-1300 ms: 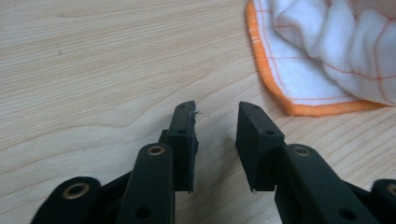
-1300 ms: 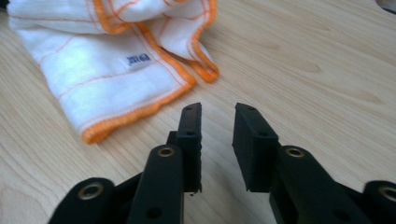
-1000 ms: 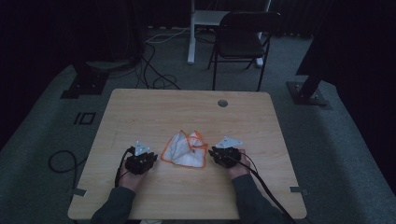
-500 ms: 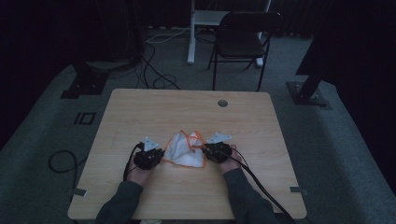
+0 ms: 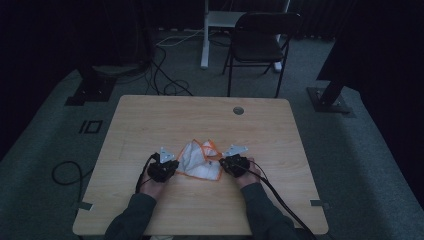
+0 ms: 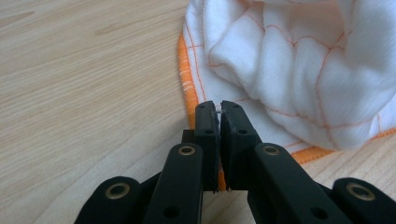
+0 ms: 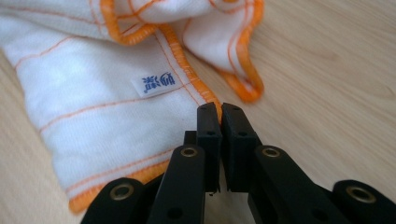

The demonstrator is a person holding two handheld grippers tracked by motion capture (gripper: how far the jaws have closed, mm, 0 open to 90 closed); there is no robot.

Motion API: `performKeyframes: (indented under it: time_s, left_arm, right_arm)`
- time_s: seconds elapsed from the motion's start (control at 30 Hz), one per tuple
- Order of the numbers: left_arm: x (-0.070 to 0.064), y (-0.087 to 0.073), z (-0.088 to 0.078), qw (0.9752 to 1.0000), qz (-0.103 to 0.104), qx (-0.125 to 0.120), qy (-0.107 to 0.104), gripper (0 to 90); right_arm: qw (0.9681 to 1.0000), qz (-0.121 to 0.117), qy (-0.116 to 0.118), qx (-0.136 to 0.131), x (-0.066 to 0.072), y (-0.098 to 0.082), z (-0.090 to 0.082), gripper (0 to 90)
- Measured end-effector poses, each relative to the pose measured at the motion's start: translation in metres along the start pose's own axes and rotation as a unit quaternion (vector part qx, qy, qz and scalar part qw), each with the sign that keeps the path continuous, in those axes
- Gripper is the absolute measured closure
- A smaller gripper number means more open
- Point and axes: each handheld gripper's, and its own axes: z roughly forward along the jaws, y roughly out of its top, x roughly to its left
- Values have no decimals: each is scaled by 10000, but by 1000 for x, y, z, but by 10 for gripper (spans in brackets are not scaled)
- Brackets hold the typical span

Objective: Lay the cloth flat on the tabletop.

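Where grippers pinch, quilted orange-hemmed cloth (image 5: 199, 161) bunches.

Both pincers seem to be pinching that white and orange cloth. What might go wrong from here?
The left gripper is shut on just the orange hem of the cloth, so a pull might slip it free. The right gripper also pinches only the edge. The middle is bunched, so lifting may leave it crumpled rather than spread over the table.

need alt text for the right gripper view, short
The right gripper has its black fingers shut on the orange-stitched hem of a white cloth lying crumpled on a light wooden table. A small white label with blue characters is sewn onto the cloth just beyond the fingertips.
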Motion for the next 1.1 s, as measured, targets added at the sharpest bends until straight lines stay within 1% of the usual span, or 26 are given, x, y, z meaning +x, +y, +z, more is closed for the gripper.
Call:
performKeyframes:
  time_s: [0.1,0.13,0.17,0.23,0.4,0.43,0.5,0.53,0.6,0.63,0.67,0.7,0.8,0.87,1.0,1.03,1.07,1.1]
  left_arm:
    - [0,-3,-2,10000,-70,-12,4,870]
    - [0,-3,-2,10000,-70,-12,4,871]
    - [0,-5,-5,9999,-109,-5,10,871]
    - [0,-7,-7,9999,-96,22,28,873]
    - [1,-10,-12,9999,-157,40,56,875]
    - [1,-10,-12,9999,-157,40,56,875]
    - [1,-12,-15,9998,-158,84,122,876]
    - [2,-13,-16,9997,-191,96,151,876]
    - [3,-15,-19,9995,-213,124,195,878]
    - [3,-16,-20,9994,-265,120,180,878]
    - [3,-16,-21,9994,-248,132,183,878]
    - [3,-17,-21,9994,-248,130,202,878]
    - [1,-18,-23,9994,-217,148,244,878]
    - [1,-18,-23,9994,-230,135,232,878]
    - [1,-19,-23,9993,-270,125,210,874]
    - [1,-19,-23,9993,-270,125,210,853]
    - [2,-20,-23,9994,-334,20,111,779]
    - [2,-20,-23,9994,-334,20,111,750]
  right_arm:
    - [10000,53,-32,28,-1,-6,-7,872]
    - [10000,53,-32,28,-1,-6,-7,872]
    - [9999,65,-63,53,-2,-11,-12,873]
    - [9999,83,-94,92,-3,-15,-17,874]
    - [9995,187,-208,138,-8,-27,-29,877]
    - [9995,187,-208,138,-8,-27,-29,877]
    - [9991,197,-322,178,-11,-33,-36,878]
    - [9989,213,-368,203,-13,-35,-38,879]
    - [9984,281,-445,226,-17,-39,-43,880]
    - [9981,337,-454,227,-18,-42,-45,880]
    - [9980,387,-441,227,-20,-44,-47,880]
    - [9979,422,-432,230,-21,-45,-49,881]
    - [9979,400,-453,237,-20,-47,-51,881]
    - [9979,366,-479,247,-19,-47,-51,881]
    - [9979,377,-467,247,-19,-47,-50,880]
    - [9979,377,-467,247,-19,-47,-50,880]
    - [9981,386,-417,248,-21,-46,-50,866]
    - [9981,388,-411,230,-21,-46,-50,853]
